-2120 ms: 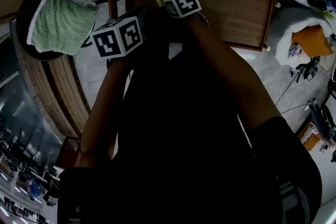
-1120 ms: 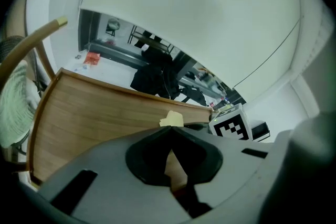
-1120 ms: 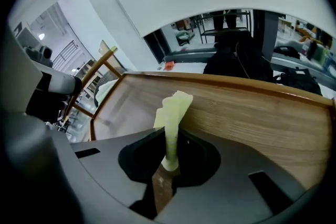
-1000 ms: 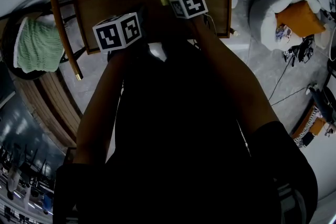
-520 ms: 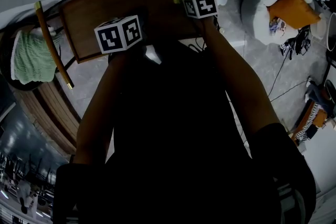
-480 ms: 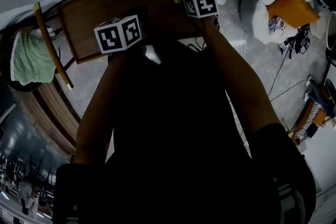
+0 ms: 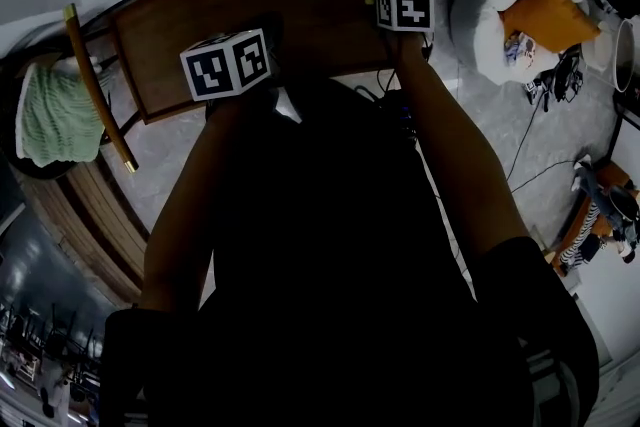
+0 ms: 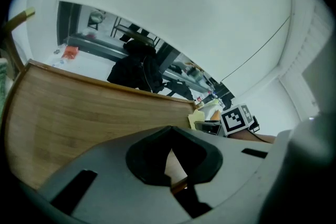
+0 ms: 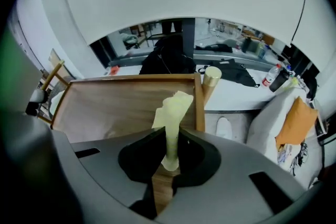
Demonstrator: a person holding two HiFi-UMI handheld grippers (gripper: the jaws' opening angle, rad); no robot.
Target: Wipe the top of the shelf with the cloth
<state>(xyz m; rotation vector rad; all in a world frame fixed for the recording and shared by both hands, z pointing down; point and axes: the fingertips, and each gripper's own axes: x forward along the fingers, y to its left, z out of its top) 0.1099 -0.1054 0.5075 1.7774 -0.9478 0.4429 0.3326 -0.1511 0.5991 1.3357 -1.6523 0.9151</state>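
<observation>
Cloth (image 9: 171, 113), pale yellow, is pinched upright between the jaws of my right gripper (image 9: 168, 160), its free end reaching out over the shelf (image 9: 110, 107). In the last half second I have dragged it from the shelf's middle towards the right end. It now sits just beside the shelf's right edge (image 9: 199, 99).

I judge this stroke finished, with the shelf's left part perhaps not yet wiped. My left gripper (image 8: 170, 162) hangs over the shelf's front left, jaws together on nothing.

Past the shelf's right edge stands a gold-capped post (image 9: 211, 78), then floor, so there is no room rightward. Bare wood lies open to the left, up to my left gripper.
</observation>
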